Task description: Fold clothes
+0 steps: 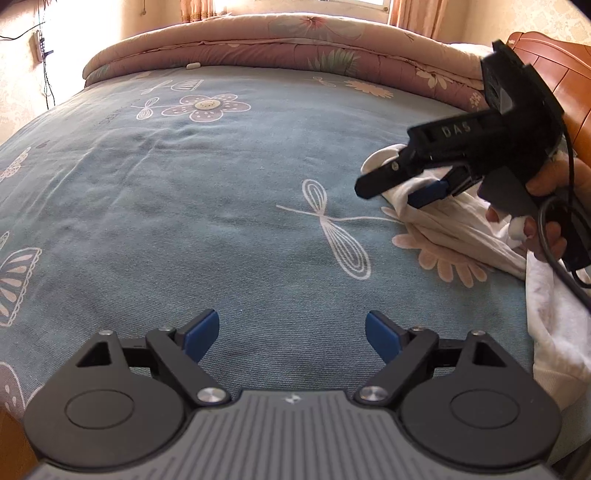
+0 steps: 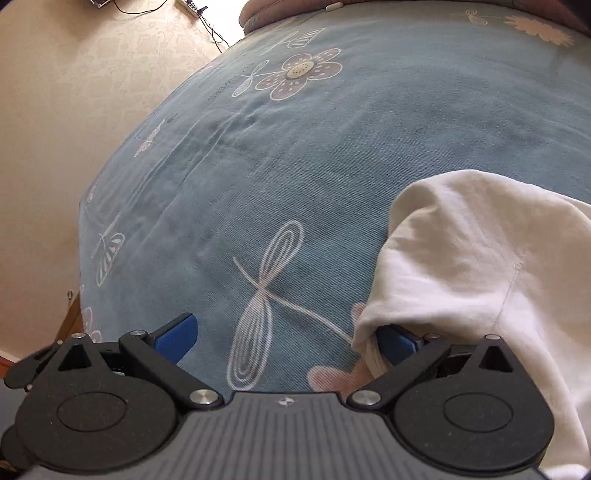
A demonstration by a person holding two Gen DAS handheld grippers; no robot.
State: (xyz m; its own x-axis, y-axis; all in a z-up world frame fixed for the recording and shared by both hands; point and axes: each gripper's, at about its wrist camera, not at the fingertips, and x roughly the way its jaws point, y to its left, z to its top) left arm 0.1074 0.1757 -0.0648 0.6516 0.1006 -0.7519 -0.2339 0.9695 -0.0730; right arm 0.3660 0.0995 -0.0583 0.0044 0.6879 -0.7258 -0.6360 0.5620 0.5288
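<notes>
Bedsheet (image 1: 221,221), blue, floral; both claws (image 1: 291,336) (image 2: 284,341) released; garment (image 2: 480,258) drapes right.

1. A home bedroom: ahead of the tongs a bed (image 1: 221,192) spread out under a blue floral sheet.
2. Beyond it a pink quilt (image 1: 258,48) lay folded below a curtained window (image 1: 207,7).
3. Off right stood a wooden headboard (image 1: 554,62); off left, patterned wallpaper (image 2: 92,92).
</notes>
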